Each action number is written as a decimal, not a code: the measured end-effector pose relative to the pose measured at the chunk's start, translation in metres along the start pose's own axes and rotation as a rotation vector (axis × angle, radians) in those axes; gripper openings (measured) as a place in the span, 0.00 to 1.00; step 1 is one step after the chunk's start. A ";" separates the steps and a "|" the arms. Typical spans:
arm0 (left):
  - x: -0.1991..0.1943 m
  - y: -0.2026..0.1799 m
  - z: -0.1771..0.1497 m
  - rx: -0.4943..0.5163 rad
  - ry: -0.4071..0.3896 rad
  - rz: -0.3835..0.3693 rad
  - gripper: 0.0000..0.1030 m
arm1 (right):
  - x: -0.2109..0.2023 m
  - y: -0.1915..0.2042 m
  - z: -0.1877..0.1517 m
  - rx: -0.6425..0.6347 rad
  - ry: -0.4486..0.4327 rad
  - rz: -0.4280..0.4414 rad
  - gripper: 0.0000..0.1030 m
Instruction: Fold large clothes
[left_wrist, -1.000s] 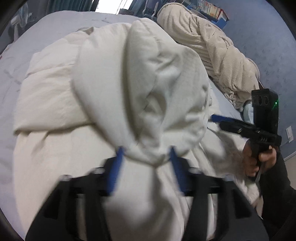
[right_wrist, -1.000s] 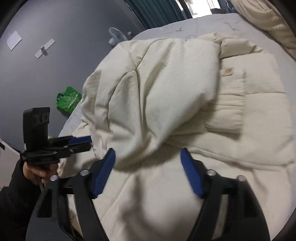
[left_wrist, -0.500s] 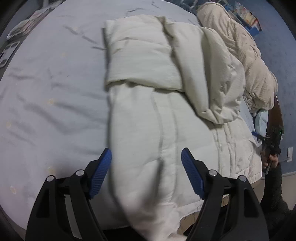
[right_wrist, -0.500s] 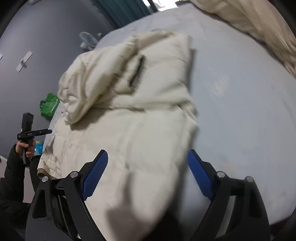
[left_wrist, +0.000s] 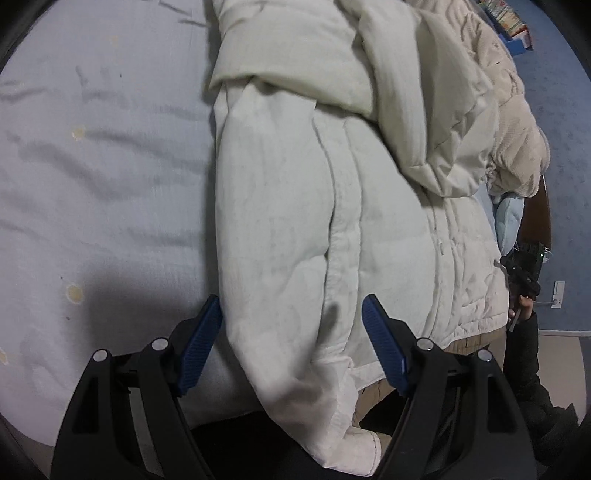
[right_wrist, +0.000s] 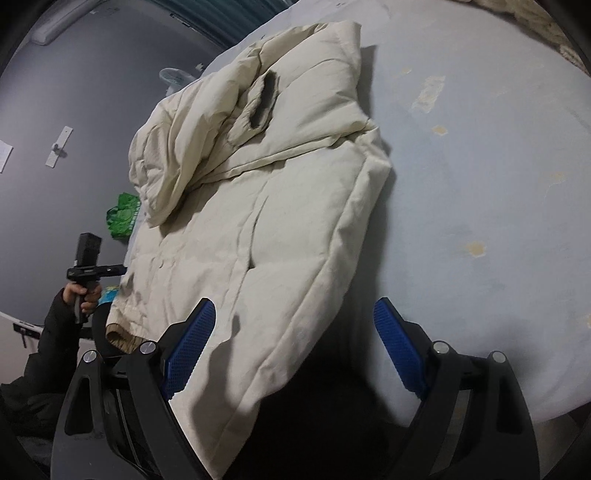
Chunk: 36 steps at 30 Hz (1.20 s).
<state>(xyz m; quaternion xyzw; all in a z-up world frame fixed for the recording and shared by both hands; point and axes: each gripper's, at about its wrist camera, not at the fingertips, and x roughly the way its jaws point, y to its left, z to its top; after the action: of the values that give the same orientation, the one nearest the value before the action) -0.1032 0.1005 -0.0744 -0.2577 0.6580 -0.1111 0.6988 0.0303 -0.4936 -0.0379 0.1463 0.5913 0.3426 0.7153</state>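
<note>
Now both jaws are released; left gripper (left_wrist: 291, 347) and right gripper (right_wrist: 293, 349) straddle the jacket (left_wrist: 314, 221) hem at the bed (left_wrist: 92, 184) edge; regrip for your next fold.

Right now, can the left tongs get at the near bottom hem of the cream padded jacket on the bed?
Probably yes. The left tongs stand open right over the cream padded jacket's hem, which hangs off the pale bed sheet's edge between the blue pads. Nothing blocks it.

bed (right_wrist: 480, 166): pale sheet, stained | wall (right_wrist: 92, 92): grey-blue | curtain (right_wrist: 221, 14): teal
</note>
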 end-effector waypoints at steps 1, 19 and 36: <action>0.004 -0.002 0.001 0.004 0.019 0.021 0.71 | 0.002 0.002 -0.001 -0.010 0.009 0.012 0.82; 0.042 -0.069 -0.025 0.215 0.219 0.046 0.71 | 0.005 0.021 -0.011 -0.121 0.056 0.006 0.42; -0.039 -0.075 -0.042 0.291 -0.219 -0.122 0.07 | -0.014 0.046 -0.002 -0.144 -0.053 0.193 0.15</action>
<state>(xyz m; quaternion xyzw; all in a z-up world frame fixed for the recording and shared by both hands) -0.1350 0.0478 -0.0027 -0.2037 0.5380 -0.2184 0.7883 0.0132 -0.4694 0.0002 0.1596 0.5293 0.4474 0.7030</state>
